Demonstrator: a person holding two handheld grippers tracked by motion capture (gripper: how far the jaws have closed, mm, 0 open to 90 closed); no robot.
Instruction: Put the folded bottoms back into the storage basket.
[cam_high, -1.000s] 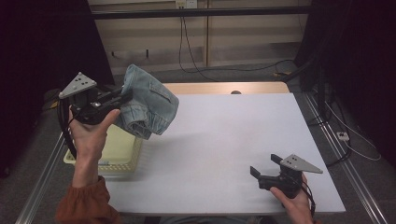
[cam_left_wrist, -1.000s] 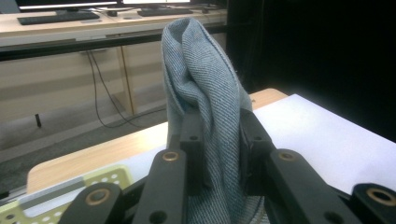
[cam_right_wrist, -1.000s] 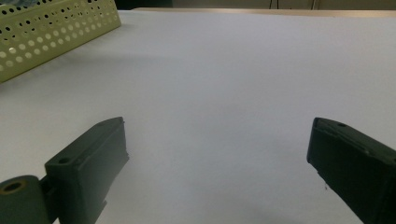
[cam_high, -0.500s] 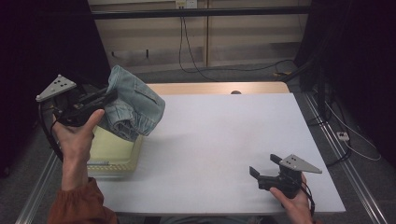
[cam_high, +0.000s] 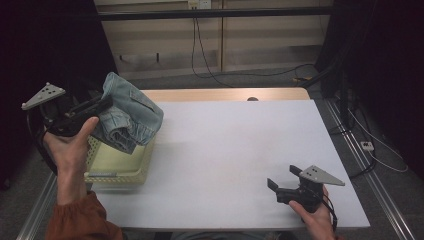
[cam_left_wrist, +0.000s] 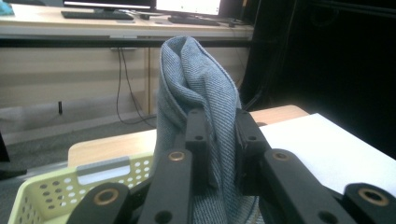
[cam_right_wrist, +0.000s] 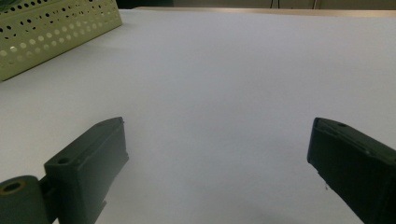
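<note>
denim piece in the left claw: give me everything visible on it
The denim garment is light blue, faded, with stitched seams and a gathered hem, bunched into a folded bundle. It hangs in the air above the pale yellow perforated basket at the table's left edge. The left claw is shut on a raised fold, the cloth pinched between its black jaws. Nothing else seems to touch it.

- Denim garment (cam_left_wrist: 201, 93): lower part hidden behind the left gripper (cam_left_wrist: 223, 140) and cut off by the bottom edge of the left gripper view.
- Yellow basket (cam_high: 120, 165): interior largely hidden beneath the garment in the high view; contents cannot be told.
- Basket label (cam_high: 101, 174): too small to read.
- Right gripper (cam_right_wrist: 215, 154): body cut off below the frame; basket ahead of it, to its left, cropped at the corner.
</note>
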